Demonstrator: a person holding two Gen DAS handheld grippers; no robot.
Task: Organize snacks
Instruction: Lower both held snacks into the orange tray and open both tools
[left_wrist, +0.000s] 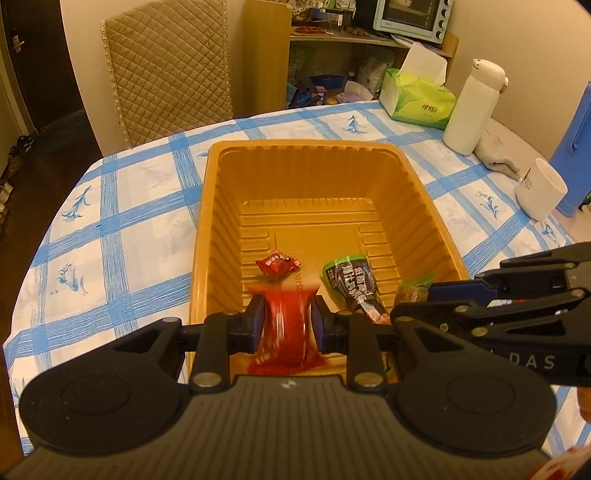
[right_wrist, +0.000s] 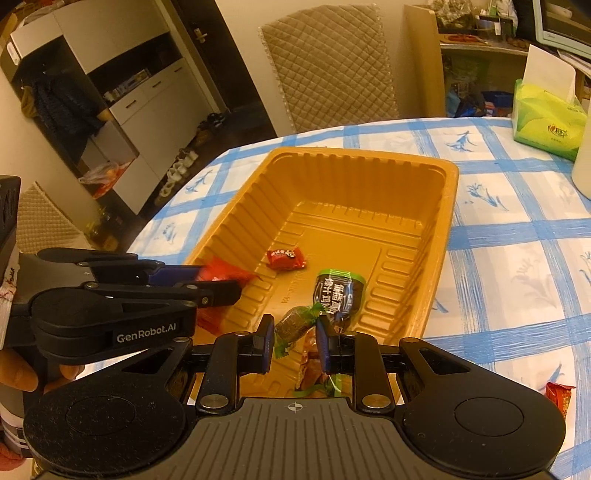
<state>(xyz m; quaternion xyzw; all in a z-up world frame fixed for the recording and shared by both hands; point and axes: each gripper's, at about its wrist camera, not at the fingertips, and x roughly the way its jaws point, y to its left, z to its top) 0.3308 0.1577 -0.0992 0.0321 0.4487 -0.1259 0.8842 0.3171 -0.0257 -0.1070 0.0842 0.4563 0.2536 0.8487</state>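
As both hover over the orange tray's (left_wrist: 207, 206) near end to drop snacks | left gripper (left_wrist: 286, 319) pinches red packet (left_wrist: 284, 332) | right gripper (right_wrist: 294, 338) clamps green-wrapped candy (right_wrist: 293, 323).

Home dining area. Round table (left_wrist: 122, 206) w/ blue-check cloth, quilted chair (left_wrist: 166, 70) pushed up to it. Tissue box (left_wrist: 417, 96), white flask (left_wrist: 472, 107), white cup (left_wrist: 541, 188) on the table. Behind: wood shelf (left_wrist: 369, 40) crammed w/ packets, toaster oven (left_wrist: 413, 16) on top. Right-wrist view: white cupboards (right_wrist: 144, 99), hung jacket (right_wrist: 61, 107), shoes (right_wrist: 177, 166) on floor by a dark door (right_wrist: 218, 55).
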